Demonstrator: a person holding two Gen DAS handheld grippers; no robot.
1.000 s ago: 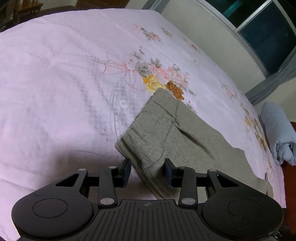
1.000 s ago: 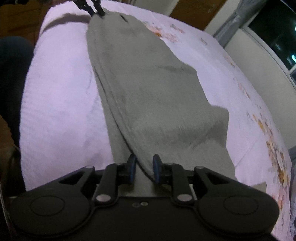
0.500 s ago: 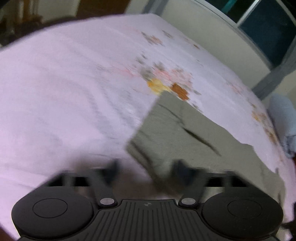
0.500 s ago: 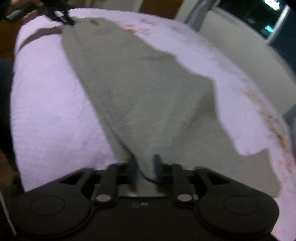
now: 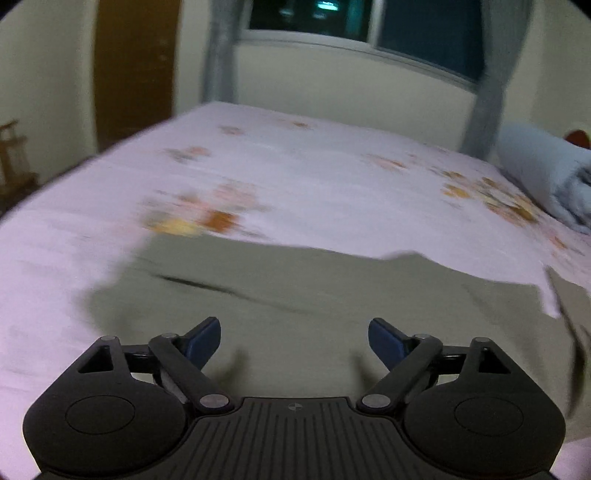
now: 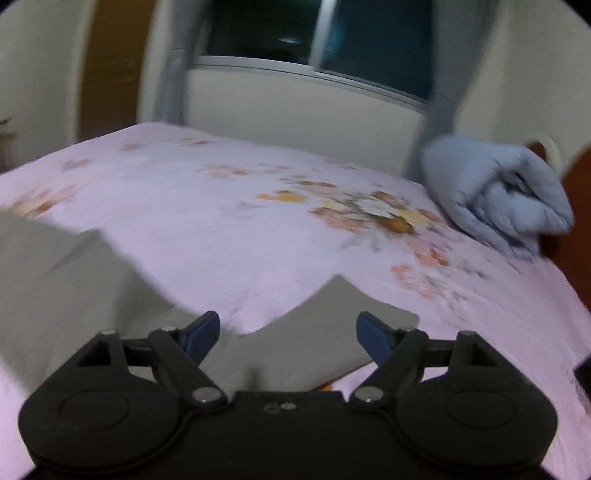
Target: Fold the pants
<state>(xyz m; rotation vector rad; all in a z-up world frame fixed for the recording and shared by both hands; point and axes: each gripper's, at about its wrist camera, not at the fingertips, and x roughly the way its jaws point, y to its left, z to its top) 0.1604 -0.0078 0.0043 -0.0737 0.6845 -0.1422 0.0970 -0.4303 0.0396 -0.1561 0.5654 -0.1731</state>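
Note:
The olive-grey pants (image 5: 295, 295) lie flat on the pink floral bedsheet (image 5: 295, 177). My left gripper (image 5: 294, 338) is open and empty, just above the near edge of the pants. In the right wrist view the pants (image 6: 325, 332) show as two grey pieces with a notch of sheet between them. My right gripper (image 6: 284, 332) is open and empty, over that notch and the cloth's near edge. Both views are motion-blurred.
A rolled light-blue blanket (image 6: 498, 195) lies at the far right of the bed (image 6: 221, 206); it also shows in the left wrist view (image 5: 546, 177). A wall with a dark window (image 5: 369, 33) and grey curtains stands behind the bed. A brown door (image 5: 136, 70) is at the left.
Both grippers were shut on edges of the pants; both have opened and let go. Both cameras have tilted up toward the window wall. The pants now lie spread on the bed.

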